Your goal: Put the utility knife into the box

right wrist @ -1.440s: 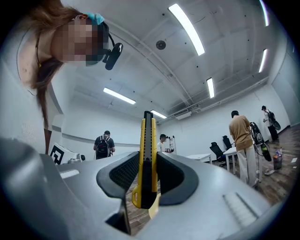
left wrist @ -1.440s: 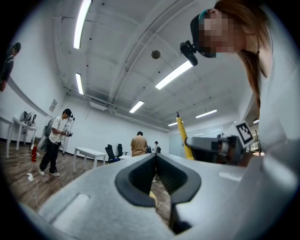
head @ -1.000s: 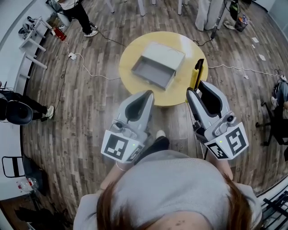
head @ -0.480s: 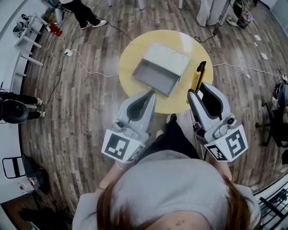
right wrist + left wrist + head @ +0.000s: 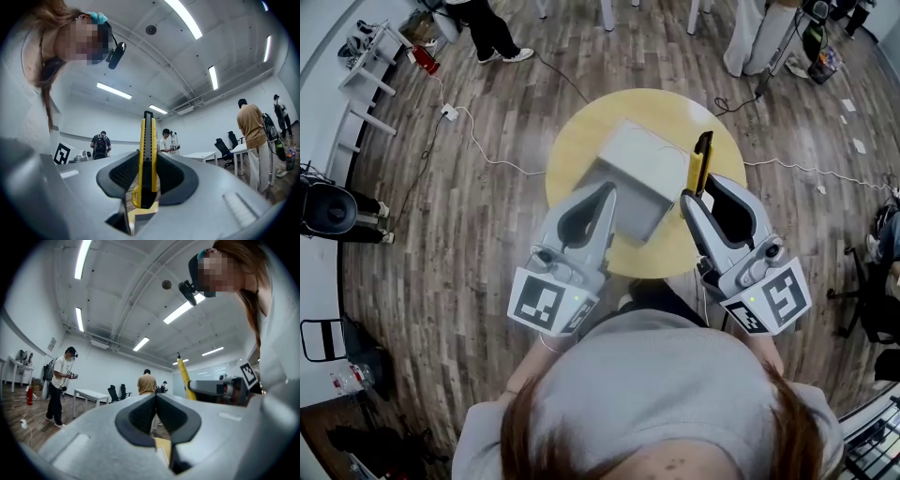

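My right gripper (image 5: pixel 689 199) is shut on a yellow and black utility knife (image 5: pixel 700 164), which sticks out forward beyond the jaws. In the right gripper view the knife (image 5: pixel 146 136) stands upright between the two dark pads (image 5: pixel 125 172). Its tip hangs over the right edge of the open grey box (image 5: pixel 642 155) on the round yellow table (image 5: pixel 577 141). My left gripper (image 5: pixel 609 189) is shut with nothing in it, its tip over the box's near left part. In the left gripper view its jaws (image 5: pixel 156 398) meet, and the knife (image 5: pixel 183 376) shows at the right.
A white cable (image 5: pixel 478 145) runs across the wooden floor left of the table. A person (image 5: pixel 487 28) stands at the far left, by a white rack (image 5: pixel 370 56). A black stool (image 5: pixel 328 208) sits at the left edge. Several people, desks and chairs fill the room behind.
Both grippers have come forward over the table. The knife's tip has moved from the table's right rim to the box's right edge. Both grips look the same.
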`<state>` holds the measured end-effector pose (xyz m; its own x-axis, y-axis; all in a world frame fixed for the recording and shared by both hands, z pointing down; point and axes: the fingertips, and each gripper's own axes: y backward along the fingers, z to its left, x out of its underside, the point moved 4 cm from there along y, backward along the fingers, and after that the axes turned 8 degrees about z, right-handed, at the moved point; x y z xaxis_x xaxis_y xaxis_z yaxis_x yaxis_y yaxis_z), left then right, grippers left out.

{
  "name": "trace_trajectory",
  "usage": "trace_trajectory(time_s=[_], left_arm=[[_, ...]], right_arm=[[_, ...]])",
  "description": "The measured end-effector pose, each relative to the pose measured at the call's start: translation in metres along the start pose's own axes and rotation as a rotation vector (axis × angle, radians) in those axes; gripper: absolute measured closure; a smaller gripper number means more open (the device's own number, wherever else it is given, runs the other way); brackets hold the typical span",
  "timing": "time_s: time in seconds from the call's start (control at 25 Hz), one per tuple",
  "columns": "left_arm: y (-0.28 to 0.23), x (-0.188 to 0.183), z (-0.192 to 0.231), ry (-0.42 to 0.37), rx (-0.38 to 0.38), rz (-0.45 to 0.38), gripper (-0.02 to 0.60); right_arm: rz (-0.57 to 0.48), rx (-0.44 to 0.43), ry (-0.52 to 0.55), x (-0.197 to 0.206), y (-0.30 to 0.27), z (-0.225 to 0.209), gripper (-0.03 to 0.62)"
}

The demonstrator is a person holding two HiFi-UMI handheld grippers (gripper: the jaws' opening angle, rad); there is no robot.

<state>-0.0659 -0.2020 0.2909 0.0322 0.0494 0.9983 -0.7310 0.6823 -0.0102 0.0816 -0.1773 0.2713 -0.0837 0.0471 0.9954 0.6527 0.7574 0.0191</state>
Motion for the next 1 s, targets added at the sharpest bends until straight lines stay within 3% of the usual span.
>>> trace_trajectory(time_s=[0.32,0.68,0.88,1.0], left_arm=[[-0.056,-0.009,0.018,-0.014,-0.047,-0.024,0.58],[-0.064,-0.003,0.05,0.009,-0.083,0.01,0.58],[-0.07,-0.006,0.067,0.0,-0.089,0.006,0.58],[-0.072,-0.003,0.074,0.007,-0.096,0.01,0.58]], right_arm=[[0.007,-0.057,-0.003,-0.007,-0.025,-0.057,0.474],[0.049,-0.085,-0.039,0.005,-0.058,-0.066,0.474],[0.102,-0.082,-0.04,0.022,-0.071,-0.068,0.474],[0.204,-0.08,-0.007,0.058,-0.085,-0.072,0.474]])
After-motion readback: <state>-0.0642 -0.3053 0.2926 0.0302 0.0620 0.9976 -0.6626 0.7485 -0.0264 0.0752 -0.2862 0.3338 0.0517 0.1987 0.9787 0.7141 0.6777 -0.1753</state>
